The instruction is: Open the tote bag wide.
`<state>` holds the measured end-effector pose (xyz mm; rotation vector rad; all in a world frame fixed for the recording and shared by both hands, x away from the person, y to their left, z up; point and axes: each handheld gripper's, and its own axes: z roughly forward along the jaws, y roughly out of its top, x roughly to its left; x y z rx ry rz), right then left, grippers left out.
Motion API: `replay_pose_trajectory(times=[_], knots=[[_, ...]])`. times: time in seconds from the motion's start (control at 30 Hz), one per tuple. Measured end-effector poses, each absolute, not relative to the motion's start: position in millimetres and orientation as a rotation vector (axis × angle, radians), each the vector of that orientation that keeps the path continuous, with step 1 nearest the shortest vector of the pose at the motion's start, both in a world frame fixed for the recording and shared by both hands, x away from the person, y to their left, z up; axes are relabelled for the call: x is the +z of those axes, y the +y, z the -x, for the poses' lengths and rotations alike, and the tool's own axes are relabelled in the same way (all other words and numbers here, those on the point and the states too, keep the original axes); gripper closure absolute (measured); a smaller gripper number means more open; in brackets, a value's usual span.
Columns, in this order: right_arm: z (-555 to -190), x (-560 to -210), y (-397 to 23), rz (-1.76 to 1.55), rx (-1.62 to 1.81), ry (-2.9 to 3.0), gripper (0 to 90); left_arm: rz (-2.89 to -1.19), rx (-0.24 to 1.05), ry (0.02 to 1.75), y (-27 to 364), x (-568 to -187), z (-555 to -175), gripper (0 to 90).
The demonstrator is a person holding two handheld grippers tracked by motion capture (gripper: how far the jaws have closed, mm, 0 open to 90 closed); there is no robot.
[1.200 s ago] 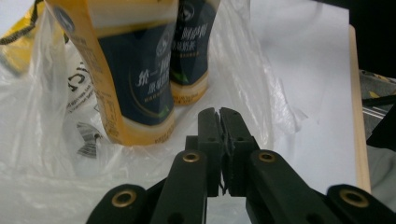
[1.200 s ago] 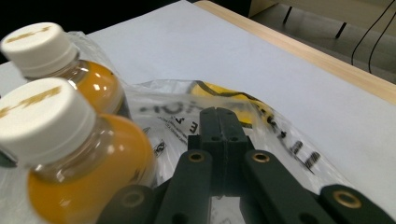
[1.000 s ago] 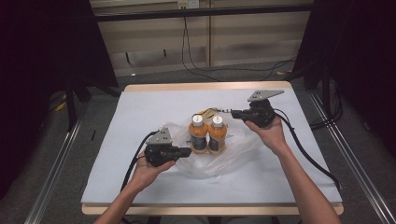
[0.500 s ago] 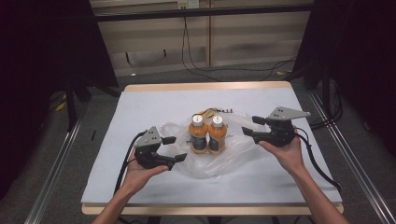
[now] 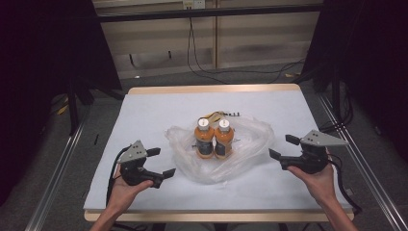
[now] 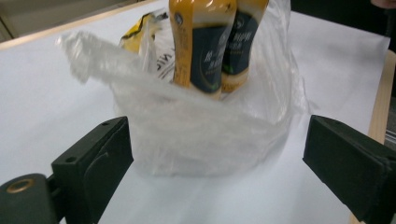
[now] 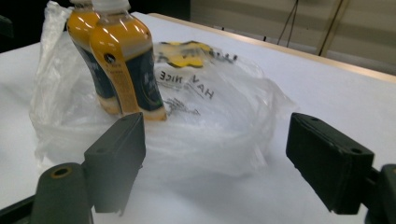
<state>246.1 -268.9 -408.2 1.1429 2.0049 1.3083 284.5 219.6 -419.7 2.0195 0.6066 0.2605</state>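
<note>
At the middle of the white desk [image 5: 144,110], two orange bottles [image 5: 214,138] stand upright, touching side by side, inside a crumpled clear plastic bag [image 5: 250,139] slumped low around their bases. Left of the bag, the left claw [image 5: 161,161] hangs released, its jaws having just been opening, nothing between them. Right of the bag, the right claw [image 5: 284,147] is likewise released after just opening, jaws spread and apart from the plastic. Both claws point toward the bag.
</note>
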Motion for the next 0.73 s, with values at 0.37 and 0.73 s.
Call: replay_pose_trajectory(times=[0.37, 0.73], knots=[[-211, -425, -296, -1.272, 1.3, 1.954, 13.6, -2.027, 0.29, 0.748, 260, -440, -264, 3.5], [-177, -441, -309, -1.333, 1.295, 1.917, 10.8, -1.957, 0.344, 0.835, 293, -453, -250, 3.1]])
